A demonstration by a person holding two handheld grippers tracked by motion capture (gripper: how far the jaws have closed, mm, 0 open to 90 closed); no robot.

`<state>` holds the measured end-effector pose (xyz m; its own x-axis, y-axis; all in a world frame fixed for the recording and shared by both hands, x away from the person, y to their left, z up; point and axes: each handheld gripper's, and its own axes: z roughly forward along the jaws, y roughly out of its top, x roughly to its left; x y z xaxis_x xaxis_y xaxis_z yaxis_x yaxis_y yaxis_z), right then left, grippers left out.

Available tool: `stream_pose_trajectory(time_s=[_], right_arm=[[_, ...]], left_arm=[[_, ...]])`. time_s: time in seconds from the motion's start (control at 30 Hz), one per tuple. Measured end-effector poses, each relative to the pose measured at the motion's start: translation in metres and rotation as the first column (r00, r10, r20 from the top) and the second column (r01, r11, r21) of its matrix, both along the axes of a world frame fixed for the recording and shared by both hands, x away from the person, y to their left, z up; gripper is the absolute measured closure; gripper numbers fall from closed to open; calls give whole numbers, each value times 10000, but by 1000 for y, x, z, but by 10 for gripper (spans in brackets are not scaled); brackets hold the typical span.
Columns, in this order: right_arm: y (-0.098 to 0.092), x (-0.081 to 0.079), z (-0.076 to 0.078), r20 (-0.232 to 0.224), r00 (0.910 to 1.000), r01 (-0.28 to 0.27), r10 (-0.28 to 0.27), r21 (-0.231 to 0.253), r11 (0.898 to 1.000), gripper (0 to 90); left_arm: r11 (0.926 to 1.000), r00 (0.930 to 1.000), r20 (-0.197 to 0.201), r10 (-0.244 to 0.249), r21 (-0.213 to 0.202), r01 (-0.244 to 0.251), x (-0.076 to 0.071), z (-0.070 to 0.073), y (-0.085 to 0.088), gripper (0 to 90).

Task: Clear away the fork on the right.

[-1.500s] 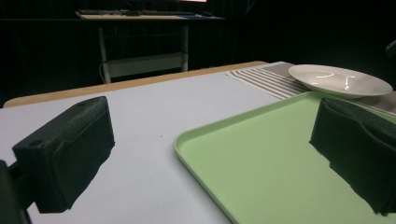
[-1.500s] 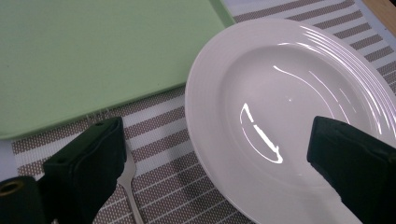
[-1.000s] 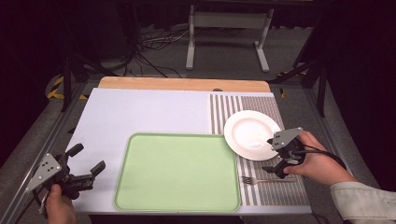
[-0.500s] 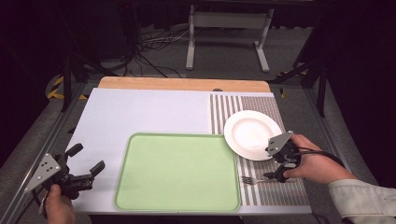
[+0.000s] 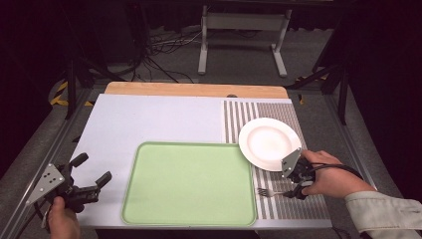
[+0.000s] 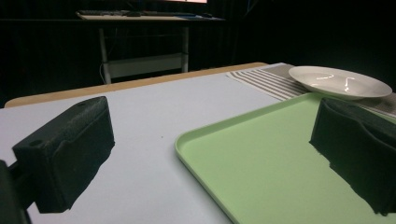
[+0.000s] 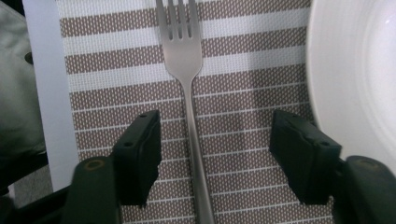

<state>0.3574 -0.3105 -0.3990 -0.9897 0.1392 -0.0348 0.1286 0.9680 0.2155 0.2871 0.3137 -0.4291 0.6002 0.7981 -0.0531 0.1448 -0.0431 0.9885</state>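
Right gripper view: right gripper (image 7: 212,154), jaws closing but unclenched, straddles the fork (image 7: 187,93) near the placemat's (image 7: 116,60) front edge; next, pinch the handle.

Table surface, as I see it from the high view.
Pale table (image 5: 149,124) with a wooden far edge carries a green tray (image 5: 189,184) and a striped placemat (image 5: 293,204); plate (image 5: 268,142) and fork (image 5: 268,192) rest on the placemat.
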Motion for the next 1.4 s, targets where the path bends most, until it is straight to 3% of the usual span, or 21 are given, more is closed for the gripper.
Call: stream_pose_trajectory(time_s=[0.3,0.37,0.67,0.8,0.87,0.93,1.13,1.4], right_arm=[[7,-3,-7,-403,9971,-693,646,-1280,9894,544],[9,-2,-9,-402,9953,-928,879,-1411,9856,577],[15,-5,-14,-580,9938,-1049,953,-1964,9749,742],[19,-6,-15,-534,9931,-1143,1046,-2350,9653,843],[21,-7,-15,-515,9923,-1225,1130,-2582,9583,848],[23,-6,-16,-586,9905,-1353,1241,-2671,9541,850],[22,-6,-15,-618,9912,-1292,1169,-2663,9552,853],[20,-7,-13,-494,9935,-1116,1027,-2374,9650,854]], left_arm=[[10000,10000,15,-18,0,18,0,1,0,3],[10000,10000,5,-20,-9,20,0,1,0,3],[10000,10000,10,-32,-3,32,0,0,-1,3],[10000,10000,18,-13,-33,13,0,1,-1,3],[10000,10000,16,-22,-27,22,0,1,-1,3],[10000,10000,26,-32,-24,32,0,1,-1,3],[10000,10000,49,0,-49,0,-1,1,1,3],[9999,10000,75,21,-122,-21,-1,2,0,3]])
